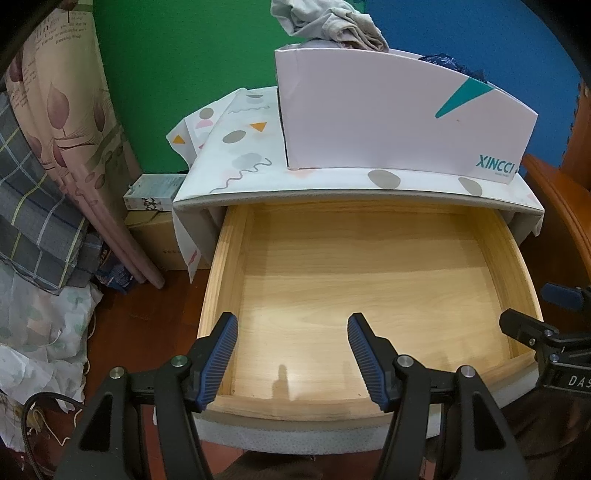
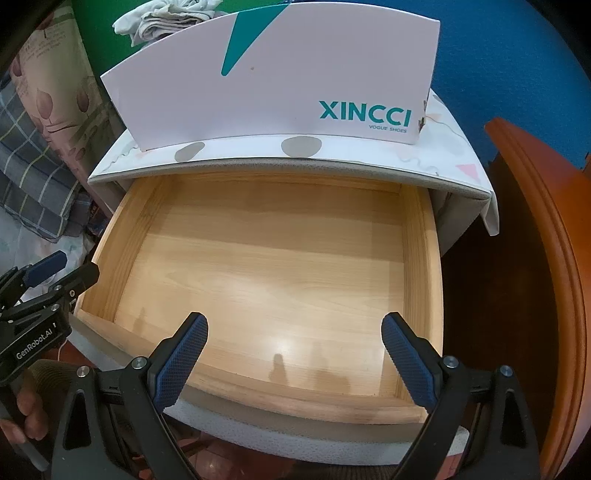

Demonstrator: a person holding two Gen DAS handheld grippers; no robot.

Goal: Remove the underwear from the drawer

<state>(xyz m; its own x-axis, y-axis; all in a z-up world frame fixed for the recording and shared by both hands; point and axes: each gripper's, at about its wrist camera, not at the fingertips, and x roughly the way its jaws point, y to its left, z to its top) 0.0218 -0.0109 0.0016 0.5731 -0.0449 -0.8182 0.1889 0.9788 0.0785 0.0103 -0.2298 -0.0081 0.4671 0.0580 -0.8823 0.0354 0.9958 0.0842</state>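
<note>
We hold the left gripper (image 1: 293,354) and the right gripper (image 2: 295,354) over the open drawer (image 1: 221,258), jaws of both released and grasping nothing. The drawer shows bare wood; no underwear lies in it. Crumpled grey fabric (image 1: 328,22), possibly the underwear, sits at 12 o'clock in the white box (image 1: 388,122) on the surface above, long axis unclear, neither hand clearly nearer. The box reads "XINCCI VOGUE SHOES"; the left gripper's body reads "GenRobot.AI".

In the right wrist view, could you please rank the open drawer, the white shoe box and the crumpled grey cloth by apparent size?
1. Open drawer
2. White shoe box
3. Crumpled grey cloth, partly hidden behind the box, so uncertain.
</note>
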